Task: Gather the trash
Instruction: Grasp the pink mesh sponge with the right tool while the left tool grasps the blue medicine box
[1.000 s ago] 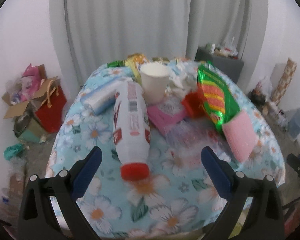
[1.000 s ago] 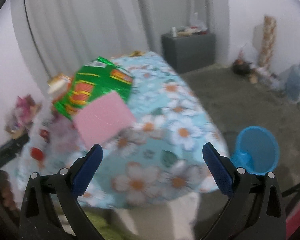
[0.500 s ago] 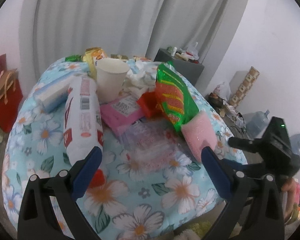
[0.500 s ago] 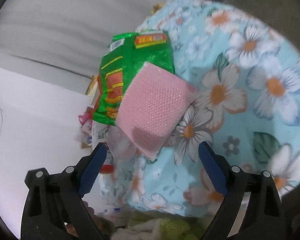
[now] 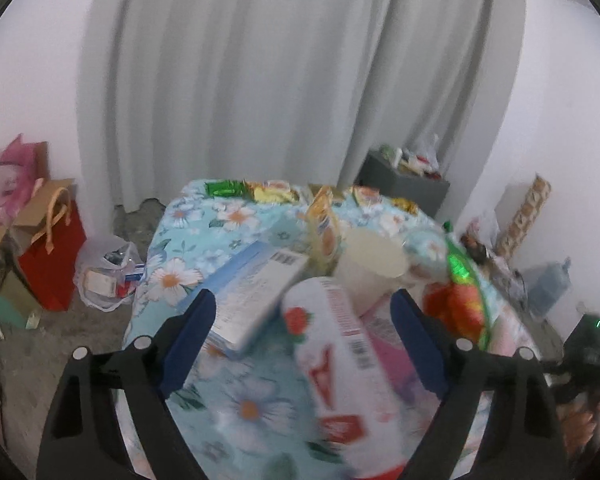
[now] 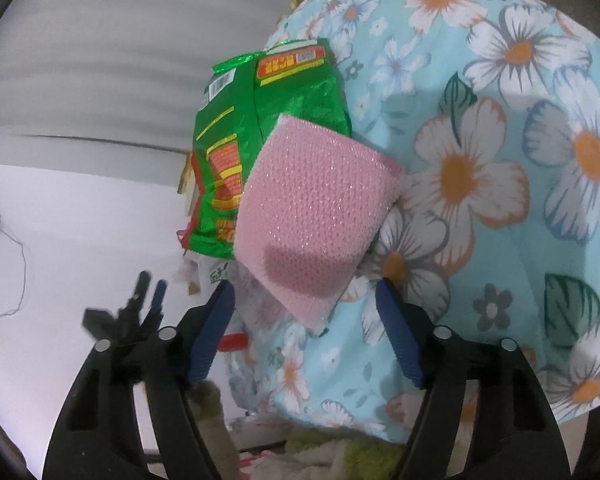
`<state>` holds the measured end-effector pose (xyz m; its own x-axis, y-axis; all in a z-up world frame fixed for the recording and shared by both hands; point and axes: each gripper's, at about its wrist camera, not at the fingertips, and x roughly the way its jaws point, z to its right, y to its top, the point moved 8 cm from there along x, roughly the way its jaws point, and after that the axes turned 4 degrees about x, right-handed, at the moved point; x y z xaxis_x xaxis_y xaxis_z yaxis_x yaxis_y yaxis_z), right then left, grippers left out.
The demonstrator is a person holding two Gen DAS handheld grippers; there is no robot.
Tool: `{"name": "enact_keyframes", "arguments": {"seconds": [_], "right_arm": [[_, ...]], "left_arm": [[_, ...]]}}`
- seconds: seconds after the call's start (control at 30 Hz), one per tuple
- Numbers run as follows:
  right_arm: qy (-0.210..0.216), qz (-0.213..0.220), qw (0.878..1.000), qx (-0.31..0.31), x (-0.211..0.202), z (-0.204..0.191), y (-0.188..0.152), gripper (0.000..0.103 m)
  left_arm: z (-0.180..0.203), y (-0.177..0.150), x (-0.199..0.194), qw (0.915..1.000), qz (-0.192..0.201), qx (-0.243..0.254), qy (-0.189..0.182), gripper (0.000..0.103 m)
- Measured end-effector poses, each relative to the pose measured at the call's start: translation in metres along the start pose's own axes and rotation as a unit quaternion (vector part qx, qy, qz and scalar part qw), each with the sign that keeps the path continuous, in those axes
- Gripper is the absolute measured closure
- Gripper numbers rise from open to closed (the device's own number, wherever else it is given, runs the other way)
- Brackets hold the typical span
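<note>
the right gripper [image 6: 304, 320] has its blue-padded jaws spread, and they have just been closing in; the near corner of a pink sponge [image 6: 316, 216] reaches down toward the gap between them, but the pads do not press on it. the sponge lies flat on the flowered cloth [image 6: 500, 160] of the table, turned cornerwise to this camera, so one corner points at the gripper and the opposite one runs up under a green snack bag [image 6: 268, 120]. the bag's long axis runs away from the gripper, its sealed end farthest off, and the sponge overlaps its near end.

the left gripper [image 5: 300, 336] is also spread, its jaws having just narrowed a little, with nothing pinched. between its fingers, in a blurred view, lies a white bottle [image 5: 340, 364] on its side. its long axis runs toward the camera, the red cap end nearest at the bottom edge and the base pointing away at a paper cup [image 5: 370, 272], which stands upright with its mouth up. left of the bottle lies a light blue packet [image 5: 256, 292], angled away to the upper right. more wrappers [image 5: 276, 192] sit along the far edge of the table. the left gripper's black frame also shows at the lower left of the right wrist view.
</note>
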<state>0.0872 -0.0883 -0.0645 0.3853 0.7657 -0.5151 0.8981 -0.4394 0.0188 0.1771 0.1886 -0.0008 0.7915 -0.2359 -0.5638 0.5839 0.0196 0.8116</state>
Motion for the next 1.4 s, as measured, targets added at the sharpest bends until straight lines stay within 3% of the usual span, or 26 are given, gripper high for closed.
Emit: {"name": "enact_keyframes", "arguments": {"seconds": [0.13,0.3,0.4,0.5,0.6,0.77,1.07,1.13,1.2,1.4], "right_arm": [[-0.004,-0.003,1.0,0.015,0.008,0.005,0.004,0.039],[-0.005,-0.003,1.0,0.029,0.009,0.008,0.008,0.039],[-0.01,-0.002,0.999,0.031,0.01,0.009,0.009,0.039],[-0.014,-0.002,0.999,0.033,0.013,0.009,0.007,0.04],[-0.011,-0.003,0.999,0.038,0.015,0.009,0.01,0.04],[0.001,-0.001,0.999,0.047,0.011,0.016,0.012,0.041],[0.016,-0.004,0.998,0.067,-0.001,0.027,0.019,0.046],[0.019,-0.002,0.997,0.072,-0.004,0.031,0.021,0.049],[0.026,0.0,0.997,0.077,-0.006,0.034,0.021,0.056],[0.056,0.008,0.994,0.094,-0.019,0.047,0.024,0.065]], "left_arm": [[-0.019,-0.014,0.027,0.9986,-0.04,0.028,-0.022,0.016],[-0.05,-0.011,0.049,0.9959,-0.061,-0.009,-0.066,0.011],[-0.057,0.0,0.062,0.9901,-0.071,-0.021,-0.119,0.007],[-0.054,-0.003,0.079,0.983,-0.11,-0.007,-0.147,0.007],[-0.053,-0.012,0.088,0.9808,-0.132,0.016,-0.143,0.007],[-0.05,-0.017,0.087,0.9815,-0.125,0.049,-0.136,0.007],[-0.053,-0.025,0.107,0.9781,-0.157,0.095,-0.098,0.007],[-0.056,-0.029,0.111,0.9773,-0.167,0.089,-0.095,0.011],[-0.059,-0.033,0.114,0.9771,-0.175,0.084,-0.088,0.025],[-0.059,-0.033,0.103,0.981,-0.165,0.07,-0.075,0.026]]}}
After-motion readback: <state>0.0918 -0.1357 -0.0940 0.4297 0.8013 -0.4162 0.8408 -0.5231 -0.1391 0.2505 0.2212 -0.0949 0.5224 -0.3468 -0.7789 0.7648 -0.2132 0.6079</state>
